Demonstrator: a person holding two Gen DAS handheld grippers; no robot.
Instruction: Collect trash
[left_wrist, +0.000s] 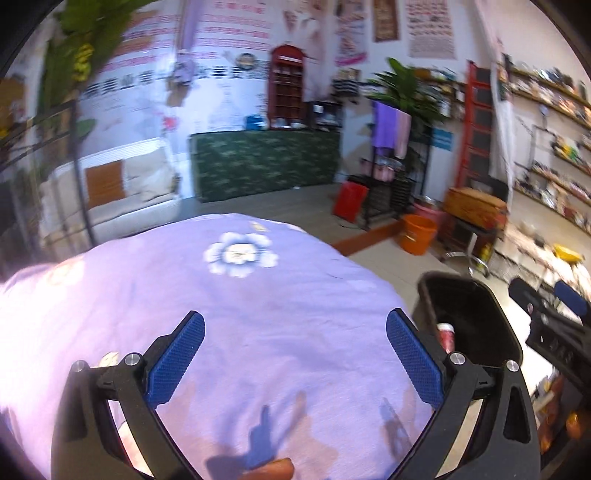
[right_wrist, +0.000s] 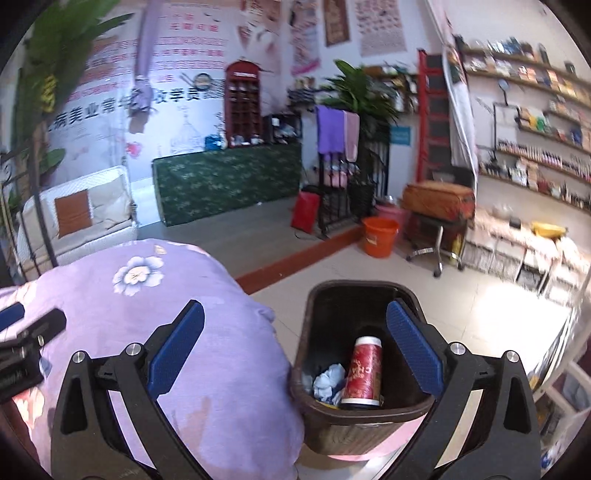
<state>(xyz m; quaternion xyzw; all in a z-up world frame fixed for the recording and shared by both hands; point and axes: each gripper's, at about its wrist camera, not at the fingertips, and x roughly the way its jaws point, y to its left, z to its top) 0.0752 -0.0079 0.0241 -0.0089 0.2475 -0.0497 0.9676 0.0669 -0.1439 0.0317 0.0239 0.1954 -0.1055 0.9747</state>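
Observation:
A dark brown trash bin stands on the floor beside a table with a purple flowered cloth. Inside it lie a red cup and crumpled blue paper. My right gripper is open and empty, above the bin's near left rim. My left gripper is open and empty over the purple cloth; the bin is at its right with the red cup showing. The left gripper's tip also shows in the right wrist view.
An orange bucket and a stool with a brown box stand on the tiled floor beyond the bin. A green-covered counter, a black rack with towels and wall shelves lie further back.

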